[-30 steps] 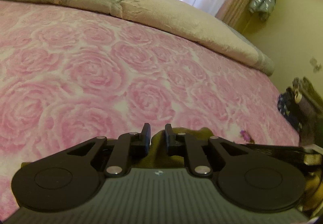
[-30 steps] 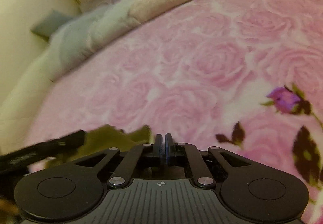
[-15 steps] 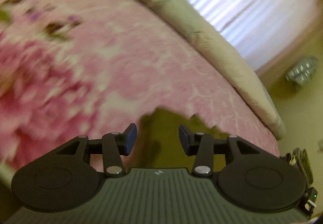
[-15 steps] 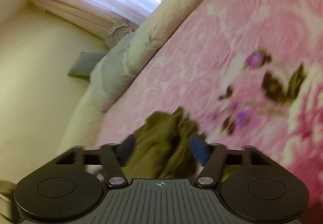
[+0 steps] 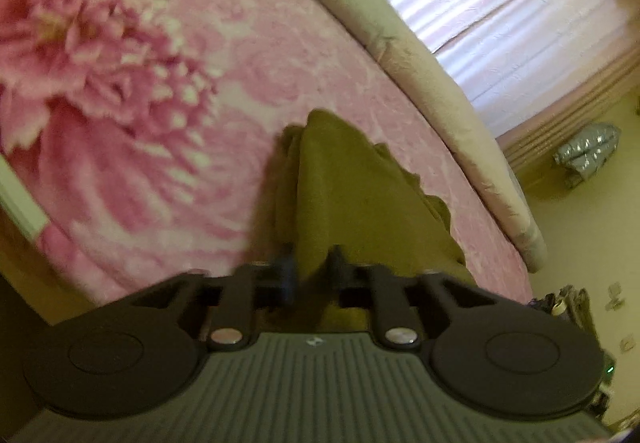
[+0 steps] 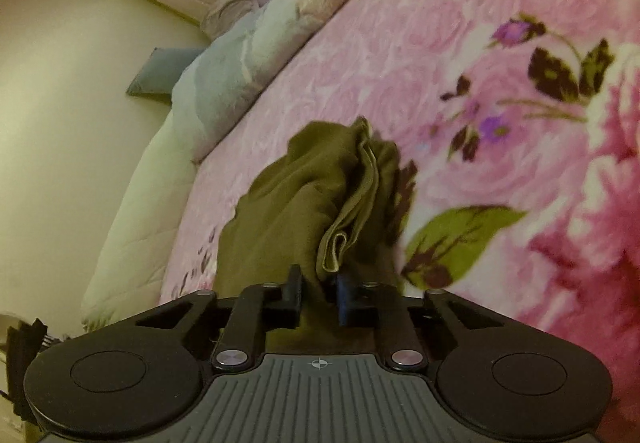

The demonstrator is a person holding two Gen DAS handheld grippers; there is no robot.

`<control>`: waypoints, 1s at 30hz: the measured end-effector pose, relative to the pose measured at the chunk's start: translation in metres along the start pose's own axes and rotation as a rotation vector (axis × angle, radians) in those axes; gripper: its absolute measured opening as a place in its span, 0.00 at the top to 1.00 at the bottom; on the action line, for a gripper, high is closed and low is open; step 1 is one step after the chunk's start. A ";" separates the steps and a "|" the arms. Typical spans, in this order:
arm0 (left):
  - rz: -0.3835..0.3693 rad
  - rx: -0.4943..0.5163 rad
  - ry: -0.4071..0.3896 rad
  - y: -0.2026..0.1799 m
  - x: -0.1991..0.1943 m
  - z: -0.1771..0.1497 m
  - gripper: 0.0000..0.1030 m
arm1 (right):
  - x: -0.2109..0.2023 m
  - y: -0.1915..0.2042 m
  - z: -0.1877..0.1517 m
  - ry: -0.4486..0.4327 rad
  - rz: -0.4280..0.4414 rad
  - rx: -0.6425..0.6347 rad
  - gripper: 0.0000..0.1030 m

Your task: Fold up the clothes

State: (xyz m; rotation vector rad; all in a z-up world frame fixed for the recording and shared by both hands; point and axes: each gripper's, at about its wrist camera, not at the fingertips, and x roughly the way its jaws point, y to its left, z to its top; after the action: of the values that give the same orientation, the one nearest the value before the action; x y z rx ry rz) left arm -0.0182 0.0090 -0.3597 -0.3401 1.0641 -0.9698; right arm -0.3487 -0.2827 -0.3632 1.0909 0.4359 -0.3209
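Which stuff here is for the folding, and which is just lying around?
For the folding:
- olive green garment, bunched up on the bed
- left gripper, jaws just closed on the garment
- right gripper, jaws just closed on the garment

Just lying around:
- pink rose blanket
- beige quilt
- curtain
- silver bundle by the wall

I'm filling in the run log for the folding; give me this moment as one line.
left gripper: jaws just closed, shut on olive garment | right gripper: same | bed: pink floral blanket
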 end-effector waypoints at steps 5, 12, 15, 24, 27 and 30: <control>0.043 0.075 0.009 0.000 0.009 -0.015 0.88 | 0.008 -0.007 -0.013 0.012 -0.136 -0.019 0.89; 0.143 0.117 -0.080 -0.018 -0.014 -0.009 0.78 | -0.004 0.033 -0.022 -0.085 -0.307 -0.246 0.49; 0.172 0.208 -0.116 -0.041 -0.025 -0.007 0.78 | -0.015 0.057 -0.027 -0.174 -0.353 -0.391 0.48; 0.075 0.474 -0.005 -0.105 0.023 -0.045 0.79 | 0.018 0.078 -0.056 -0.142 -0.340 -0.650 0.49; 0.154 0.603 0.012 -0.111 0.045 -0.065 0.74 | 0.037 0.068 -0.066 -0.089 -0.370 -0.722 0.53; 0.184 0.646 0.030 -0.114 0.055 -0.066 0.74 | 0.055 0.055 -0.066 -0.046 -0.417 -0.759 0.53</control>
State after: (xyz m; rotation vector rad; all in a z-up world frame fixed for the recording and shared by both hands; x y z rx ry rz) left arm -0.1241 -0.0862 -0.3480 0.2985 0.7402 -1.0942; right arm -0.2874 -0.2021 -0.3731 0.2452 0.6736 -0.4929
